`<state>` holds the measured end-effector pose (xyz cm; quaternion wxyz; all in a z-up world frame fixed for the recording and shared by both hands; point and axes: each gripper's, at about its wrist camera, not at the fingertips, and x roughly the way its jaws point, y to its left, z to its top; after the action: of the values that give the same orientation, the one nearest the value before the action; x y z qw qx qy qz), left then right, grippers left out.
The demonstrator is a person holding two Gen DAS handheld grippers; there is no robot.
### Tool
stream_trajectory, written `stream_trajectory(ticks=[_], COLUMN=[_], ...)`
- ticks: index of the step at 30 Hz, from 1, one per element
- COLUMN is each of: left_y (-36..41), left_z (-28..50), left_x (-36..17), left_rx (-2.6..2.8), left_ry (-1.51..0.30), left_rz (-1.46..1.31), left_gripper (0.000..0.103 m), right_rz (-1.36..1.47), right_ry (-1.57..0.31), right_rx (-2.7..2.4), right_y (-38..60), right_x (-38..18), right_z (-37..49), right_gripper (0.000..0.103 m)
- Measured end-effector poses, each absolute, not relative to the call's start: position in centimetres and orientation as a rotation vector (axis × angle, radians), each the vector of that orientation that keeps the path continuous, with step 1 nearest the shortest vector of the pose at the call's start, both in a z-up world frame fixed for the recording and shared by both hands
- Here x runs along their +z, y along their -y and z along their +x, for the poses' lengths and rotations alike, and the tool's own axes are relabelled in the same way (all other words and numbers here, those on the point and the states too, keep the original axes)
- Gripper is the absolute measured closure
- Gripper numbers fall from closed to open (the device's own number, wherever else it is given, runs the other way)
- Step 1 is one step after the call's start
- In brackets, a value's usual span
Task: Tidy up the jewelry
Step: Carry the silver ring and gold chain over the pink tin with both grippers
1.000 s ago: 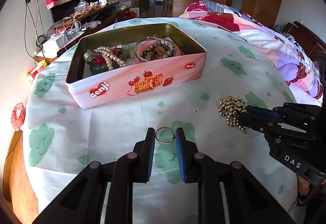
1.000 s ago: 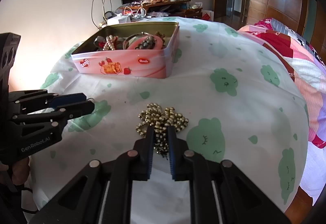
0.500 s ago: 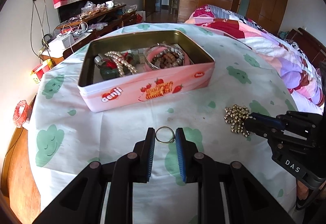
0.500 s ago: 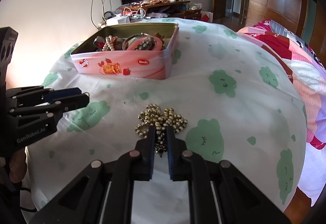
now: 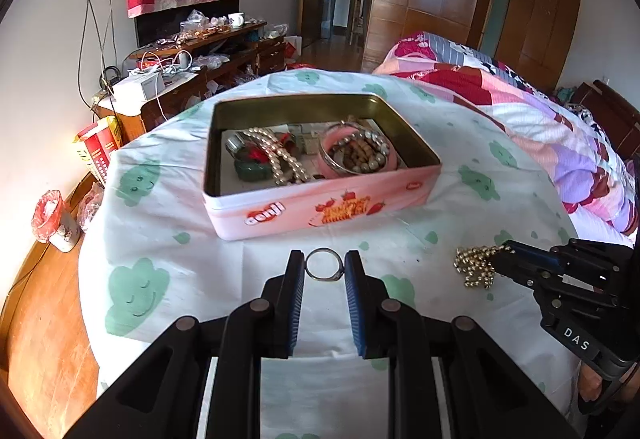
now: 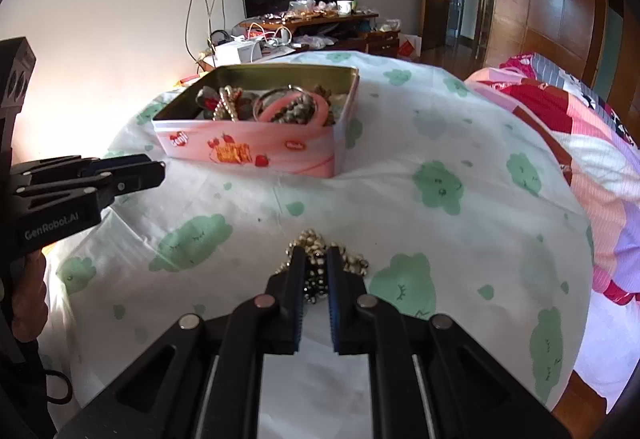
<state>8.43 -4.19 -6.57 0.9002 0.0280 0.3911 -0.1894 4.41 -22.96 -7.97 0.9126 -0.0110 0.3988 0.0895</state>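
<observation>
A thin silver ring [image 5: 324, 269] hangs above the cloth, pinched between the blue pads of my left gripper [image 5: 324, 266], which is shut on it. Beyond it stands an open pink biscuit tin [image 5: 320, 205] holding pearl strands, a pink bangle and other beads. To the right, my right gripper [image 5: 505, 257] is shut on a bunch of gold beads [image 5: 474, 266] lying on the cloth. In the right wrist view the gold beads [image 6: 316, 243] sit between that gripper's [image 6: 316, 259] fingers, the tin [image 6: 256, 149] stands further back, and the left gripper [image 6: 156, 169] reaches in from the left.
The round table [image 5: 140, 215] wears a white cloth with green cloud prints. A bed with a patterned quilt [image 5: 540, 115] runs along the right. A cluttered wooden cabinet [image 5: 200, 55] stands behind, and a small lined bin [image 5: 54, 215] sits on the floor at the left.
The left gripper has lifted with the ring, and the tin now sits more centred in its view. The right gripper has closed a little tighter on the gold beads and stayed in place.
</observation>
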Motion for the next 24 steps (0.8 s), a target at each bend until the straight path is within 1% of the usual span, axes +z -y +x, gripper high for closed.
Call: stream_trajectory(ticks=[9, 24], left_y=[2.6, 1.9], left_z=[8.9, 11.5], left_x=[-4.4, 0.2], left_rx=[-0.366, -0.31], left_ry=[-0.766, -0.675], left_rz=[0.033, 0.069], left_gripper=[0.083, 0.083], right_rz=[-0.049, -0.099], right_ry=[-0.773, -0.682], right_rx=[0.195, 0.235], right_y=[22.7, 21.3], right_x=[-5.3, -0.8], right_z=[4.8, 7.3], right_gripper=[0.091, 0.091])
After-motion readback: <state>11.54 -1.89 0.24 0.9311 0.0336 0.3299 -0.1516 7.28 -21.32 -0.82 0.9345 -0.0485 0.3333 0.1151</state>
